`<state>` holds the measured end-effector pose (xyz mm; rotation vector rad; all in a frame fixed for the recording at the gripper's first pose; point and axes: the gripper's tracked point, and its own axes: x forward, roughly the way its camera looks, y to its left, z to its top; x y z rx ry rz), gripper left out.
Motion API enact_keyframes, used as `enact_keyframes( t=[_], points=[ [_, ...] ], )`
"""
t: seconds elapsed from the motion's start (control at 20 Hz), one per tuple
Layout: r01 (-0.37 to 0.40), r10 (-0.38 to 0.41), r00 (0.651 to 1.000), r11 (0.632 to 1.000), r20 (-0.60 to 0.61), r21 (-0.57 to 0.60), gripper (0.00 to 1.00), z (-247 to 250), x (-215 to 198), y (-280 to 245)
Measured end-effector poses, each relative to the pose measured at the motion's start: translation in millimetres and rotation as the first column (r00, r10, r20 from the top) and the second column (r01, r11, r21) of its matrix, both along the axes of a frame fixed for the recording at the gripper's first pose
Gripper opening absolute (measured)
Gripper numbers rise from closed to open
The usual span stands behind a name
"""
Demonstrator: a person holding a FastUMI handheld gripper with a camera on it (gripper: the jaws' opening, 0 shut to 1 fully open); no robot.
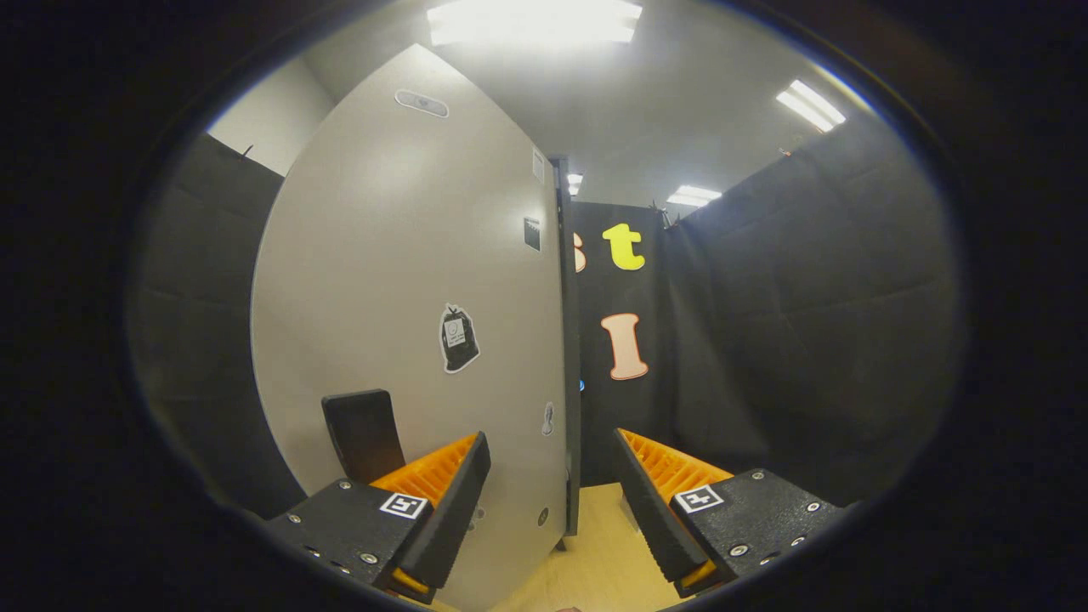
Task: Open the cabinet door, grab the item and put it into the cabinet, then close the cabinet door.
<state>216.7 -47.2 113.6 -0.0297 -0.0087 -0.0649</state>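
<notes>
Grey cabinet door (408, 280) stands edge-on between my spread, empty claw (552, 501) fingers, so I'd judge a steady sideways swing on its edge safest.

We see the cabinet door (408, 297), a tall pale grey panel, standing upright and swung out edge-on toward us, its dark edge (568, 357) running from 12 to 6 o'clock just ahead of the gap between the fingers. A black bag-shaped sticker (458, 338) sits mid-panel, and a dark handle (363, 433) lies at 8 o'clock, low on the face.
</notes>
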Motion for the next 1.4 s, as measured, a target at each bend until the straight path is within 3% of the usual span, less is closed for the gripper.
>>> enact_keyframes(
  t=[0.5, 1.2, 1.4],
  points=[
    [-0.068, 0.068, 0.998, 0.998, -0.007, 0.019, 0.9, -9, 27, 42],
    [-0.255, 0.258, 0.965, 0.965, -0.051, 0.057, 0.92, -31, 80, 147],
    [-0.237, 0.24, 0.969, 0.97, -0.064, 0.053, 0.91, -38, 98, 159]
  ],
)
